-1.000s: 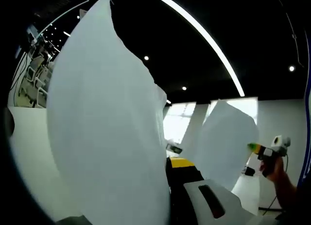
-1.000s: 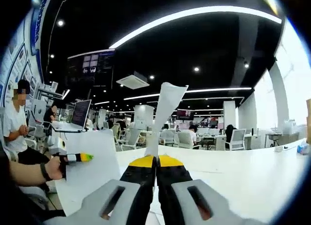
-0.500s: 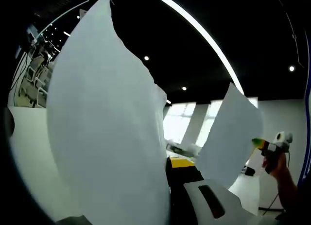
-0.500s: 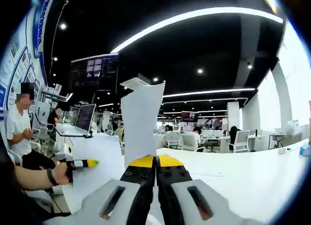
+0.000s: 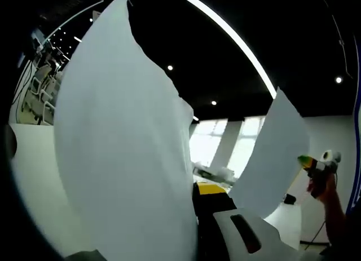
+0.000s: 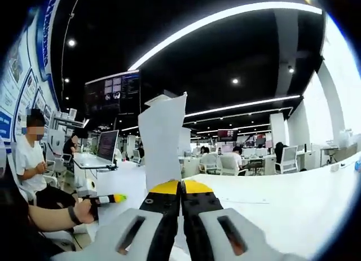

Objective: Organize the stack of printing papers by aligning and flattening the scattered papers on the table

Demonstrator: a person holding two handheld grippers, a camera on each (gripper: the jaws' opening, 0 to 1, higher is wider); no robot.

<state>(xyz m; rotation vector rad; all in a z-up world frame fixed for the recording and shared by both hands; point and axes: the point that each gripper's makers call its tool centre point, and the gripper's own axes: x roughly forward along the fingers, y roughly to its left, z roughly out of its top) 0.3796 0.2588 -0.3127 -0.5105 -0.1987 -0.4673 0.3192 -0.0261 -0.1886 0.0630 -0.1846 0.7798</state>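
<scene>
A: Where were the papers?

B: Both aloft. The right hand-held gripper [image 6: 181, 187] was clenched on one sheet [image 6: 162, 142], upright above the bench [image 6: 282, 199]. The left hand-held gripper's [image 5: 211, 189] grip I could not tell; a large sheet [image 5: 124, 148] stood against it.

A: Advice?

B: I judged lowering each sheet flat, edges squared, was best.

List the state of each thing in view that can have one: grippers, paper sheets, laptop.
right gripper: shut on a paper sheet.
paper sheet: held upright, off the table.
left gripper: partly hidden, large sheet rising from it.
large sheet: held up, curved.
laptop: open.
</scene>
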